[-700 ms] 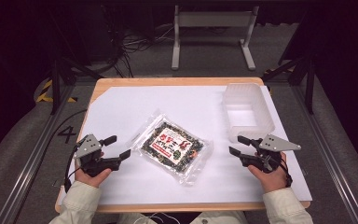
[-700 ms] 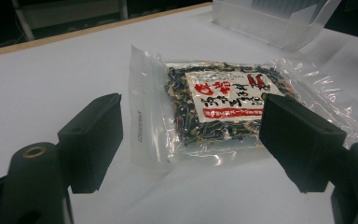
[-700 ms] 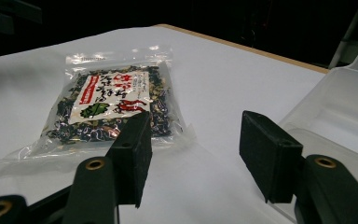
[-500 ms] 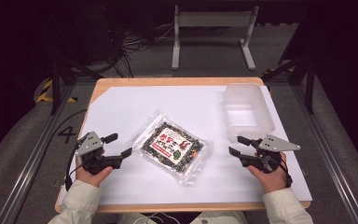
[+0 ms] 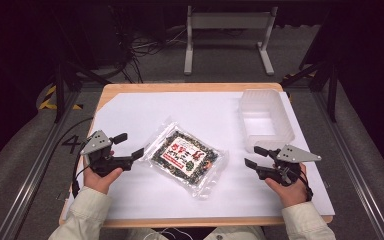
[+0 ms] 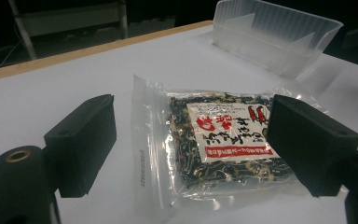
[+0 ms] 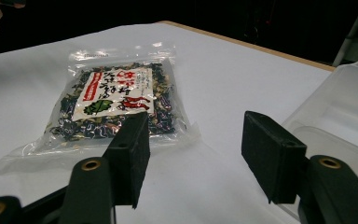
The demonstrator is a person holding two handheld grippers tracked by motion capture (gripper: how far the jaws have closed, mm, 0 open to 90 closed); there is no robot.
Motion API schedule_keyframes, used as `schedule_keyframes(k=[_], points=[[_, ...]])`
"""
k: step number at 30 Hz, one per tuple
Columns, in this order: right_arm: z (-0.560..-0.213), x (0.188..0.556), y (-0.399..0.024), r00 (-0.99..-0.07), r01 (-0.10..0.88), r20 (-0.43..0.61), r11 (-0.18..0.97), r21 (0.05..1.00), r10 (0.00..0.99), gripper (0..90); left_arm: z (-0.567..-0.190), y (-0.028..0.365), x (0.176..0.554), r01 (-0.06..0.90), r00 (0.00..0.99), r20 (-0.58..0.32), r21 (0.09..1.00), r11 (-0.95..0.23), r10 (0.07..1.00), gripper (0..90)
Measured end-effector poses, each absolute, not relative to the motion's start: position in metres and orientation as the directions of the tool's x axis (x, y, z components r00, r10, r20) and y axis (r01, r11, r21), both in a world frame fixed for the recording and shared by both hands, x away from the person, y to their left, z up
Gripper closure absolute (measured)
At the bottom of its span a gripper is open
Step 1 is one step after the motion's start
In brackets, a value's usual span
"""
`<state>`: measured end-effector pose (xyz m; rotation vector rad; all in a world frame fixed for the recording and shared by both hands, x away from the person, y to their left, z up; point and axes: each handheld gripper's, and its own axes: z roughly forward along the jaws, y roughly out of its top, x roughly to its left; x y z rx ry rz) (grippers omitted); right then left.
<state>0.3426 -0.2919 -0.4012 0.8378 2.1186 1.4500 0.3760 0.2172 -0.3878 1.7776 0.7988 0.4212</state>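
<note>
A clear plastic packet (image 5: 186,156) of dark dried food with a white and red label lies flat in the middle of the white sheet. My left gripper (image 5: 128,145) sits just left of it, open, its tips close to the packet's left edge. Through the left gripper view the packet (image 6: 214,144) lies between and beyond the wide-apart jaws. My right gripper (image 5: 255,156) rests open at the right, a short way off the packet's right corner. In the right gripper view the packet (image 7: 114,100) lies ahead to the left, with nothing between the jaws.
An empty translucent plastic tub (image 5: 264,118) stands at the back right of the table, just beyond the right gripper, and appears as the tub (image 6: 279,39) and tub (image 7: 340,112) in the gripper views. The white sheet (image 5: 180,110) covers a wooden tabletop (image 5: 190,87).
My left gripper has edged right, closer to the packet's left edge. The right gripper and the packet have stayed put.
</note>
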Motion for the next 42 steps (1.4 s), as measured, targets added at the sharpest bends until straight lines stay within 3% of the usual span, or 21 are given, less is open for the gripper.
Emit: schedule_keyframes(k=[11, 21, 27, 42], points=[[-0.402, 0.341, -0.293, -0.719, 0.235, -0.019, 0.268, 0.934, 0.695, 41.6, -0.392, 0.217, 0.398, 0.364, 0.687, -0.171, 0.922, -0.130, 0.706, 16.0], [-0.403, 0.342, -0.292, -0.721, 0.238, -0.019, 0.273, 0.932, 0.693, 40.6, -0.407, 0.214, 0.412, 0.399, 0.666, -0.184, 0.906, -0.137, 0.723, 16.0], [-0.403, 0.342, -0.292, -0.722, 0.240, -0.021, 0.279, 0.930, 0.691, 39.9, -0.419, 0.214, 0.420, 0.450, 0.642, -0.235, 0.886, -0.110, 0.730, 20.8], [-0.404, 0.342, -0.291, -0.724, 0.241, -0.023, 0.283, 0.928, 0.690, 37.9, -0.441, 0.208, 0.432, 0.573, 0.614, -0.274, 0.799, -0.179, 0.740, 18.6]])
